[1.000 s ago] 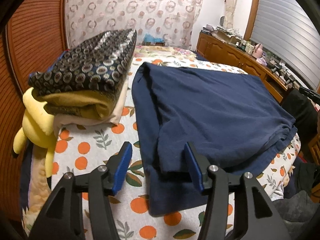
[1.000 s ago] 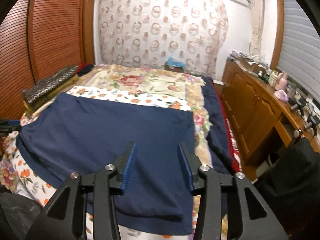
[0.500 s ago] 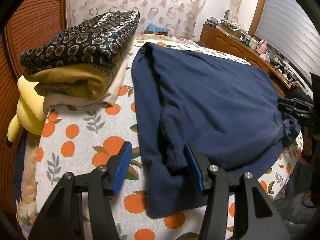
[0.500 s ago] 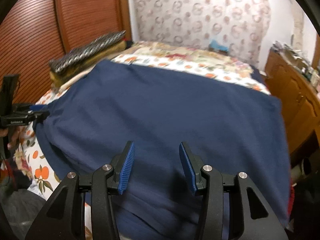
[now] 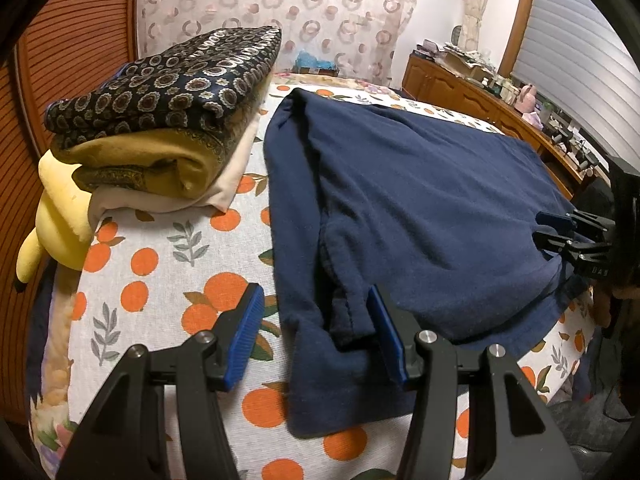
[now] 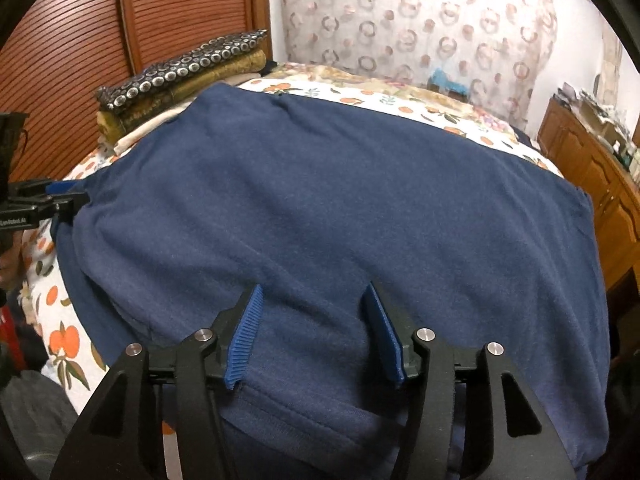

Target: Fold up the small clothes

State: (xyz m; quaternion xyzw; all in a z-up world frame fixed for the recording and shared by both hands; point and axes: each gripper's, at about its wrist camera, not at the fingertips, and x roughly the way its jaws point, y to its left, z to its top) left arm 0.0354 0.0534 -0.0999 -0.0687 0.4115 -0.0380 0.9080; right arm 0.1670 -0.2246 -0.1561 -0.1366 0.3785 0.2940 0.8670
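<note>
Two grippers hover over a navy shirt (image 5: 420, 208) spread flat on the orange-print bedsheet (image 5: 160, 280). Left gripper (image 5: 316, 336) gapes above its hem corner; right gripper (image 6: 312, 332), jaws opening, pinches nothing. Folded clothes stack (image 5: 160, 128) at ten o'clock.

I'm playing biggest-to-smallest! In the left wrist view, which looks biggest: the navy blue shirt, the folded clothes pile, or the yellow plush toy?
1. Navy blue shirt
2. Folded clothes pile
3. Yellow plush toy, though it is partly hidden under the pile.
</note>
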